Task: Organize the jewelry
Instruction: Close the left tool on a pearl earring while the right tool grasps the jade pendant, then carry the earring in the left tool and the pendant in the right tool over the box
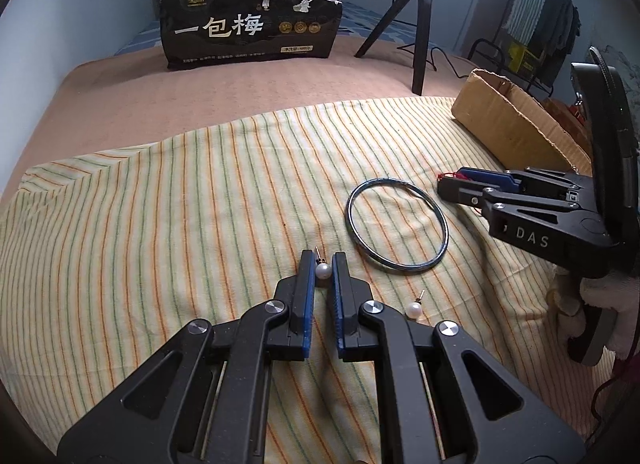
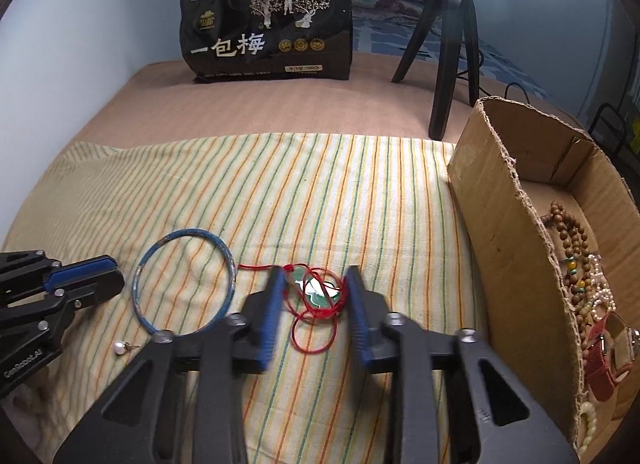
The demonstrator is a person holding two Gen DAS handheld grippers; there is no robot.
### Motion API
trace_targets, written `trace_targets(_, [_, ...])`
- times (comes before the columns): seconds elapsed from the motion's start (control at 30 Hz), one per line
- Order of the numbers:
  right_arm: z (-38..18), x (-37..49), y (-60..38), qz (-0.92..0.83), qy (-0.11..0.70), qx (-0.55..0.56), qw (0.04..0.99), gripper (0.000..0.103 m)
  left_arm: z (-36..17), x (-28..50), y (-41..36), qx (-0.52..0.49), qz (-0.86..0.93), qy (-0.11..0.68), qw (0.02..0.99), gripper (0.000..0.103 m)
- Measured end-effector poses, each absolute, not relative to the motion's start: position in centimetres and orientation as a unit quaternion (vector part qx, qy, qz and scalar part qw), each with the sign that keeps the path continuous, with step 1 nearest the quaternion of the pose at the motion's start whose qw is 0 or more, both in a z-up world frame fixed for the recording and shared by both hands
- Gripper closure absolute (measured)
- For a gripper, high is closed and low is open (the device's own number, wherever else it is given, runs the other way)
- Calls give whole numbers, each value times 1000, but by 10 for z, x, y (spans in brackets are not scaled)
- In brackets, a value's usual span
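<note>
My left gripper stands around a pearl earring on the striped cloth, jaws narrowly apart and close to the pearl on both sides. A second pearl earring lies just right of it, also in the right wrist view. A blue bangle lies flat further right, also in the right wrist view. My right gripper is open, its fingers on either side of a green pendant on red cord. It shows in the left wrist view.
A cardboard box at the right holds wooden beads, pearls and a red watch strap. A black snack bag and a black tripod stand at the back. The striped cloth covers the bed.
</note>
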State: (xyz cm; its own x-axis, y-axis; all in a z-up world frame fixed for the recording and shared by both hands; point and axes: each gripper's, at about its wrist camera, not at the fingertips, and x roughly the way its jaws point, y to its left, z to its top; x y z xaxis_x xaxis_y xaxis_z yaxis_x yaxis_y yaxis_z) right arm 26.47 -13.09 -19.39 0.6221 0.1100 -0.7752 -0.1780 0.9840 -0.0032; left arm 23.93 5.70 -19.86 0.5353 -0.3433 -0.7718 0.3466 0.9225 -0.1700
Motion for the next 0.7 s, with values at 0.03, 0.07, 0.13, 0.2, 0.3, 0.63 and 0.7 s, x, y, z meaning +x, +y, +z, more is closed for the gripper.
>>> trace_targets(0.03, [-194,265,-131,83,427,-37,900,86,-198,239,57,1,-196,440,876,96])
trace_targets(0.07, [-194,265,-131,86,427,-35,900,88,-198,239,57,1,-196,439,877,96])
trace_targets(0.13, [-194,264,-131,87,426,-33,900,88,-198,239,58,1,-195,439,877,96])
trace_targets(0.2, [-194,264,-131,88,426,-33,900,88,-198,239,58,0,-194,439,877,96])
trace_targets(0.3, [-193,262,-131,89,424,-30,901,89,-197,238,60,-2,-190,440,878,96])
trace_targets(0.63, [-176,235,-134,112,413,-25,903,89,-173,225,73,-20,-166,439,883,97])
trace_targets(0.7, [-170,227,-137,116,410,-24,904,89,-164,222,73,-21,-163,435,885,97])
